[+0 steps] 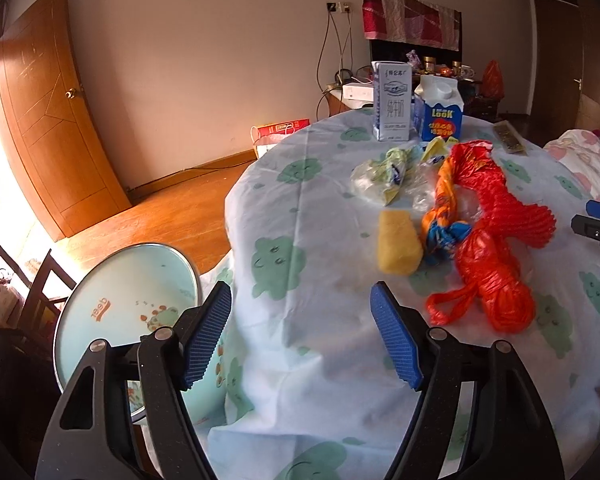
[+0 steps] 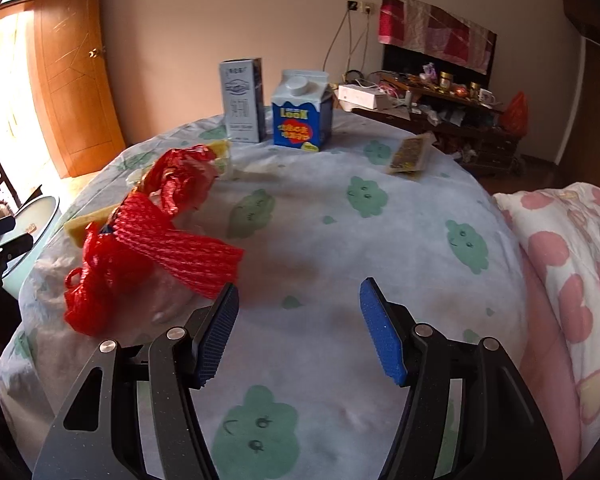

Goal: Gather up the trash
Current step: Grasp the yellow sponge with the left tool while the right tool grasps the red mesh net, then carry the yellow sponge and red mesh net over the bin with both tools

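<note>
Trash lies on a round table under a pale cloth (image 1: 312,208) printed with green clouds. In the left wrist view I see a red plastic bag (image 1: 496,280), a red foam net (image 1: 516,208), an orange-blue wrapper (image 1: 444,216), a yellow sponge block (image 1: 398,242) and clear wrappers (image 1: 380,176). My left gripper (image 1: 300,286) is open and empty over the table's near edge. My right gripper (image 2: 299,284) is open and empty over bare cloth, just right of the red net (image 2: 180,256) and the red bag (image 2: 96,292).
A pale blue bin (image 1: 128,308) stands below the table's left edge. A tall grey carton (image 2: 242,100), a blue carton (image 2: 302,114) and a flat snack wrapper (image 2: 410,156) sit at the far side. A pink flowered quilt (image 2: 572,280) borders the table on the right.
</note>
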### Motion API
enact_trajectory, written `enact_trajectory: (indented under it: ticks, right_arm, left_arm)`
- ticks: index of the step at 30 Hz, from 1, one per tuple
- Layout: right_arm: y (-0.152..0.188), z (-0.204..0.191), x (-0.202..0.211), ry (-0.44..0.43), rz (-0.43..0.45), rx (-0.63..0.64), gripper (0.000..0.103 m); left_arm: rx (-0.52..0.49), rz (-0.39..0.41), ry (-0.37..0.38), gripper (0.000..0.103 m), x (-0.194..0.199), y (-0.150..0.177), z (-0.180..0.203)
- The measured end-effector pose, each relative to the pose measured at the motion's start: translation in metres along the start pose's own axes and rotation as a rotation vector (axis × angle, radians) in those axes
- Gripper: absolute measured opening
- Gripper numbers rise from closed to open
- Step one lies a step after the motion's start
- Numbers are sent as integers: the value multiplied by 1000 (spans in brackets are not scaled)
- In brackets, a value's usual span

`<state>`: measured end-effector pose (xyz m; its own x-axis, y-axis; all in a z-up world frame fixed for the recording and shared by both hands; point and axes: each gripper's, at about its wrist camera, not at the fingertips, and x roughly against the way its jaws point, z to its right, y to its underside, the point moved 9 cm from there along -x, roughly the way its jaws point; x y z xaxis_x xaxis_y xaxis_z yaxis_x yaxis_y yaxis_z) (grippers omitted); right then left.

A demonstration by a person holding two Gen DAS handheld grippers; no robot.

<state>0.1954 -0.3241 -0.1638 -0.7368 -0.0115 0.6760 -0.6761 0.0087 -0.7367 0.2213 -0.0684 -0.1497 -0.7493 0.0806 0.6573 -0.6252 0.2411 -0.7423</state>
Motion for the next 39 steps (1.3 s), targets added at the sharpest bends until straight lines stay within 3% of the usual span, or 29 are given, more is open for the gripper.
enact_trajectory:
  ticks: [5, 9, 11, 14, 20, 23, 26, 39]
  right_arm:
    - [7, 29, 1, 15, 12, -68, 63]
    - [3, 27, 2, -17, 32, -106, 63]
    - [-6, 20, 0, -34, 49, -109, 63]
    - [-21, 3, -2, -72, 65, -101, 63]
    - [-21, -46, -25, -158, -43, -48, 62]
    - [-12, -66, -29, -232, -87, -26, 38]
    - [-12, -76, -22, -242, -64, 7, 16]
    - [-43, -122, 28, -241, 82, 127, 12]
  left_arm:
    - [-20, -4, 39, 71, -13, -13, 33]
    - [-30, -37, 75, 70, -28, -15, 54]
    - [-28, -63, 97, 47, -36, -13, 58]
    - [-24, -99, 131, 25, -44, -7, 59]
    - [-29, -75, 137, 24, -31, -4, 42]
    - [-11, -53, 127, 24, -19, -2, 25]
    - [-2, -32, 104, 24, -7, 1, 7]
    - [79, -20, -37, 24, 27, 33, -92]
